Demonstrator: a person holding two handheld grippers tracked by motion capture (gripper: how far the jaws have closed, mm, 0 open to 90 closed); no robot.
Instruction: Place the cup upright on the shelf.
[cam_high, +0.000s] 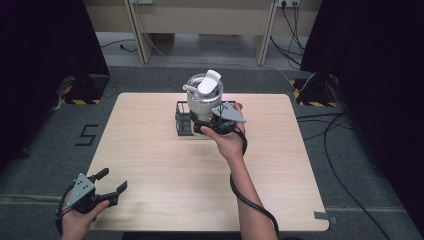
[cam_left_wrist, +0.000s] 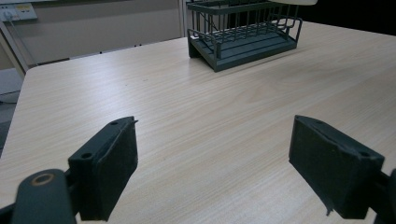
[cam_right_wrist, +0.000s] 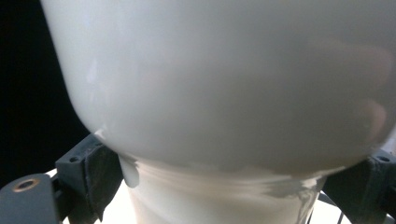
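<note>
Gripping the white glossy ceramic cup (cam_right_wrist: 224, 84) by its narrow foot over the dark wire dish rack (cam_high: 186, 120) | right gripper (cam_high: 220, 122) jaws clamp either side of the foot | advice: keep it upright, lower slowly | left gripper (cam_high: 107, 182) jaws wide, empty, near table (cam_high: 165, 175) corner

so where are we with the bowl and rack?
Done: the right hand-held gripper has its jaws closed on the foot of the white bowl, which holds a white spoon. In hand: the bowl is held over the dark wire rack; whether it rests on it I cannot tell. Left: probably settling it and letting go. The left hand-held gripper waits open at the table's near corner.
</note>
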